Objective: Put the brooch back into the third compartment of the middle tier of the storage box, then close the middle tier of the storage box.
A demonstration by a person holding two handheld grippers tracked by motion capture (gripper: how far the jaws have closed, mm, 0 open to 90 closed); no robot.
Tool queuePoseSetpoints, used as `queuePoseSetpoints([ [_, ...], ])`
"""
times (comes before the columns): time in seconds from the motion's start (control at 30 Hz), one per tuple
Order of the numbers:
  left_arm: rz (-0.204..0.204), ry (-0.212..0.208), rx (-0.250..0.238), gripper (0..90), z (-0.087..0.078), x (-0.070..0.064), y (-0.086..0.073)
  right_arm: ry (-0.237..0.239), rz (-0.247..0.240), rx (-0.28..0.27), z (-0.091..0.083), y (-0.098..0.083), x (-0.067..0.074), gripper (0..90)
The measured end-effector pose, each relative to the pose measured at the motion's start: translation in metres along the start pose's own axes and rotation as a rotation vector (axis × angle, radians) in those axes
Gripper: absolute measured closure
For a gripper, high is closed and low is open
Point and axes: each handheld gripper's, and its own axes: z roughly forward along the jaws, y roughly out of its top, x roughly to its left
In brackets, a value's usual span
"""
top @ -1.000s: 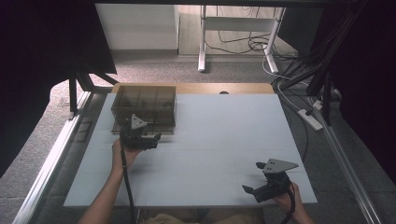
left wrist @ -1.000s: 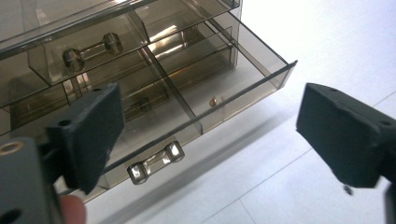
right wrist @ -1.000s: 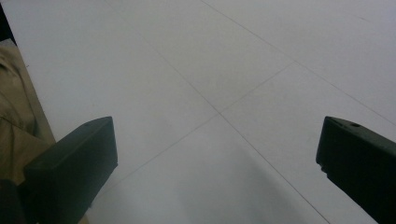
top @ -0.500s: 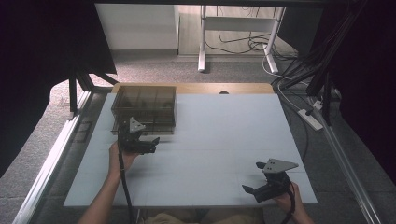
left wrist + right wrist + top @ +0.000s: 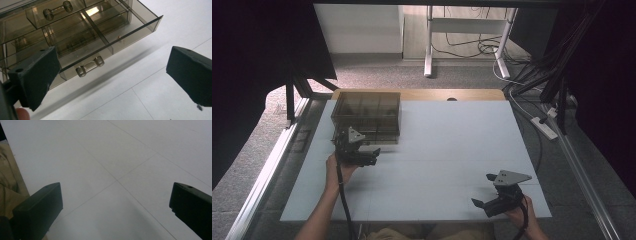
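Left gripper view: left claw (image 5: 112,82) spread wide, nothing held, drawer handle (image 5: 90,66) just ahead; drawer (image 5: 105,40) could be overpulled and tipped off the worktop (image 5: 160,97).

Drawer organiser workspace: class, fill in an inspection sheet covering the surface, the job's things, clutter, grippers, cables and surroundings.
Surface: white table, faint seam lines.
Job's things: smoky transparent drawer organiser at the far left; its bottom drawer is pulled out, handle free.
Clutter: nothing seen.
Grippers: left gripper open, jaws have just been opening, nothing between them, facing the handle; right gripper open over bare table.
Cables: one trails from each gripper; more on the floor beyond.
Surroundings: grey carpet, a white desk frame, dark curtains at both sides.
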Motion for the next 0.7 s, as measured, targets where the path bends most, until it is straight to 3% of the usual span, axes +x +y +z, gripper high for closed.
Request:
queuePoseSetpoints([
  [0.4,-0.003,0.006,0.036,1.9,-0.001,0.003,-0.001,0.003,-0.001,0.000,0.001,0.001,0.000,0.0],
  [0.7,-0.008,0.009,0.053,14.0,-0.006,0.010,-0.003,0.004,-0.001,-0.003,0.001,0.001,0.000,0.0],
])
